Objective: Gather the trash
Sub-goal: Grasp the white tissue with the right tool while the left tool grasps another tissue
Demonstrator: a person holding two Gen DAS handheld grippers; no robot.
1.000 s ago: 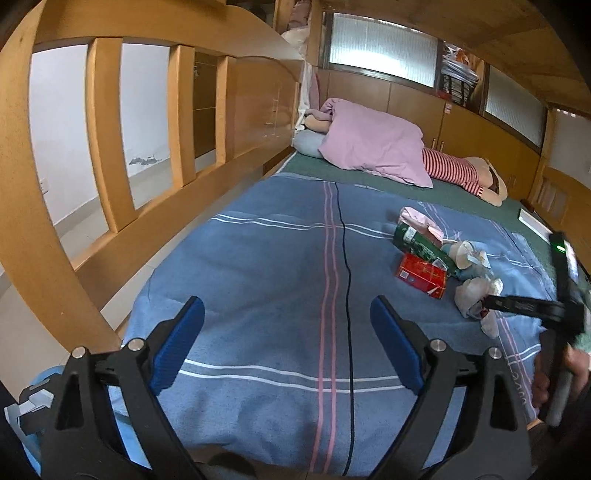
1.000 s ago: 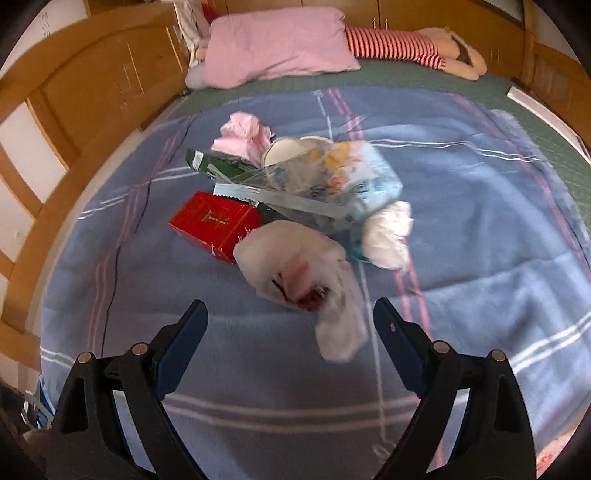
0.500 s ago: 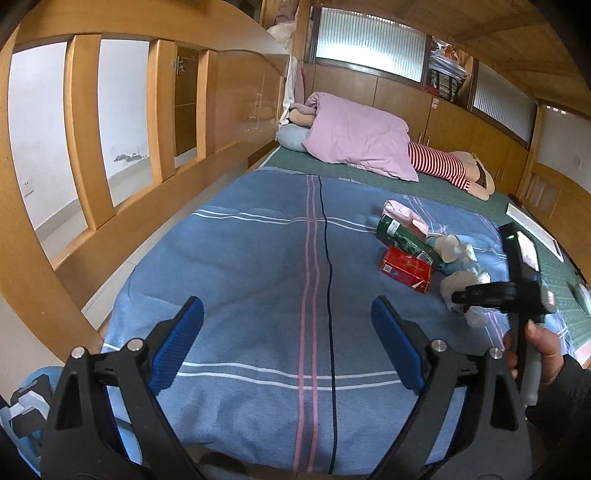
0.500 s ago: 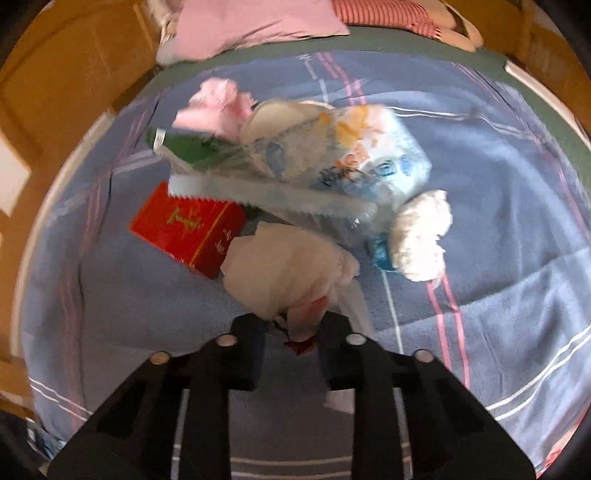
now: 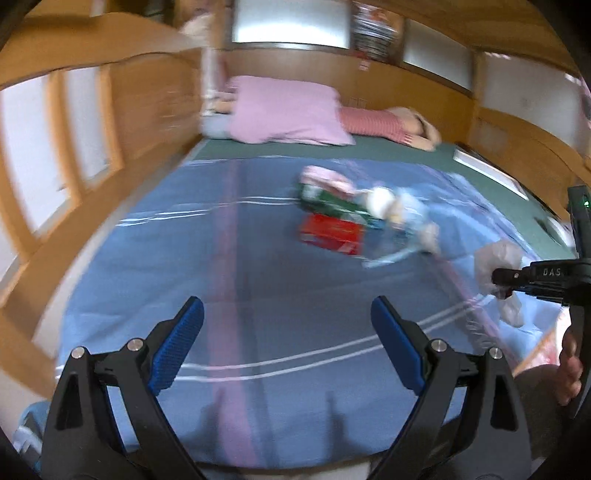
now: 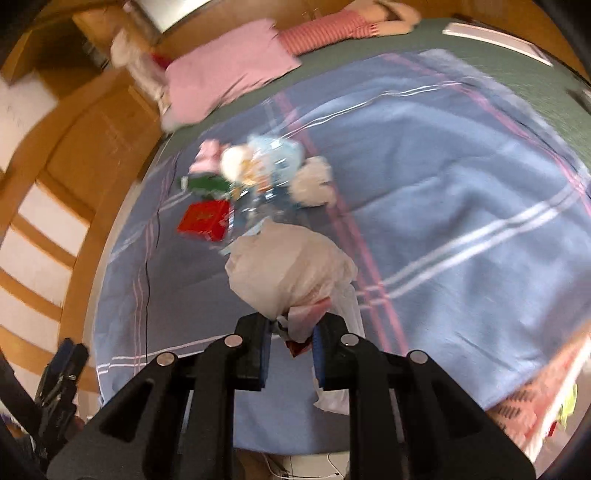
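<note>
The right claw is pinched shut on one crumpled white tissue wad, lifted above the blue blanket. The left claw gapes wide, holding nothing. One red box, one green packet, one pink wad and one white wad lie clustered mid-blanket, open blanket all around.

Wooden slatted bed rail at left, white wall behind. Blue striped blanket over green mattress; pink pillow at head. Frosted windows above wood panelling.
</note>
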